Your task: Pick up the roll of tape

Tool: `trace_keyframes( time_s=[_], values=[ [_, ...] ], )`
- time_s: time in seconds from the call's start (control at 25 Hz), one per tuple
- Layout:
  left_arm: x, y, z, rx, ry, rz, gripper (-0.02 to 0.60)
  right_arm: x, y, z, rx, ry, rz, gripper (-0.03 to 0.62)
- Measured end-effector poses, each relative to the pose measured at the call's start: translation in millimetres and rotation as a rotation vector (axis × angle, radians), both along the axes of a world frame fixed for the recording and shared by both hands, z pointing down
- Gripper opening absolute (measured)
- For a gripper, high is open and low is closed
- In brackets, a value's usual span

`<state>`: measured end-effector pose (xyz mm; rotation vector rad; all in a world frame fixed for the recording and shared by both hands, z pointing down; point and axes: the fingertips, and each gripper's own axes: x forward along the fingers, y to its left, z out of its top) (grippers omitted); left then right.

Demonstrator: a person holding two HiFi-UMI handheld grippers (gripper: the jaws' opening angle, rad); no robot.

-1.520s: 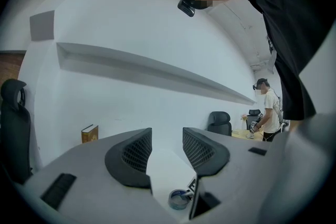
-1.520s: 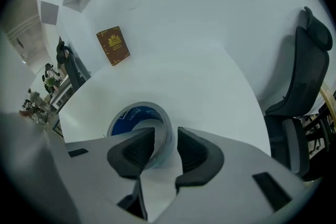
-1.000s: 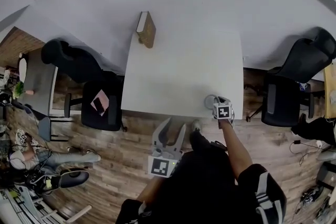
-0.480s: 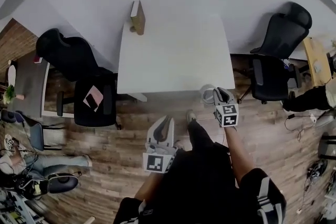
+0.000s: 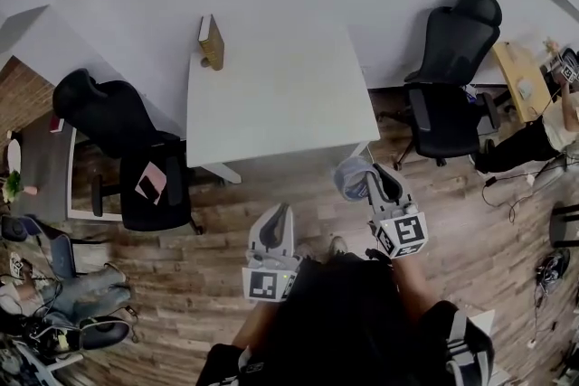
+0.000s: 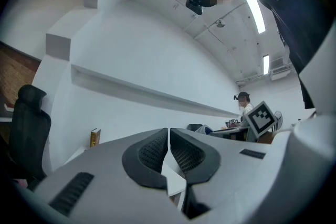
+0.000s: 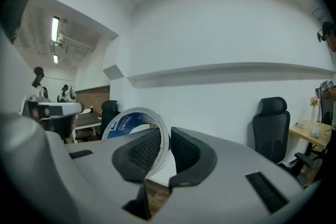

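In the head view, the right gripper (image 5: 374, 180) is held over the wooden floor (image 5: 208, 267), just off the near corner of the white table (image 5: 271, 95). The roll of tape (image 5: 351, 177) sits at its tips, mostly to the left of the jaws and clear of the tabletop. The left gripper (image 5: 278, 216) is beside it to the left, apart from it and also over the floor. It points toward the table, with a book (image 5: 211, 42) standing at the table's far edge ahead of it. In the left gripper view, the left gripper (image 6: 168, 136) is closing. Its ribbed pads (image 6: 151, 152) are almost together, meeting near the tips, with nothing between them. The book (image 6: 95, 137) is far ahead to the left of the jaws. In the right gripper view, the right gripper (image 7: 169, 140) is clamped on the wall of the roll of tape (image 7: 131, 119). The pads are only as far apart as that thin band, and the ring stands up and out to the left of the jaws, showing its blue inner label. A black office chair (image 7: 271, 128) stands well beyond the jaws to the right, against the white wall.
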<state>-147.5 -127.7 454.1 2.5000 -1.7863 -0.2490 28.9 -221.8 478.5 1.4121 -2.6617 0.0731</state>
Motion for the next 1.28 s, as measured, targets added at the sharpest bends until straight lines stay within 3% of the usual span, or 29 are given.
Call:
trace_keyframes(
  time_s=[0.16, 0.4, 1.28],
  values=[
    [26.1, 10.0, -1.0, 0.034, -0.055, 0.003, 0.034, 26.1, 34.4, -19.8, 0.036, -0.056, -0.021, 0.074],
    [42.9, 16.9, 0.6, -0.017, -0.028, -0.019, 0.034, 44.0, 60.6, -11.2, 0.002, -0.104, -0.046, 0.074],
    [46.4, 14.4, -0.1, -0.016, -0.029, -0.009, 0.034, 29.6, 63.0, -9.6, -0.017, -0.132, -0.067, 0.071]
  ],
)
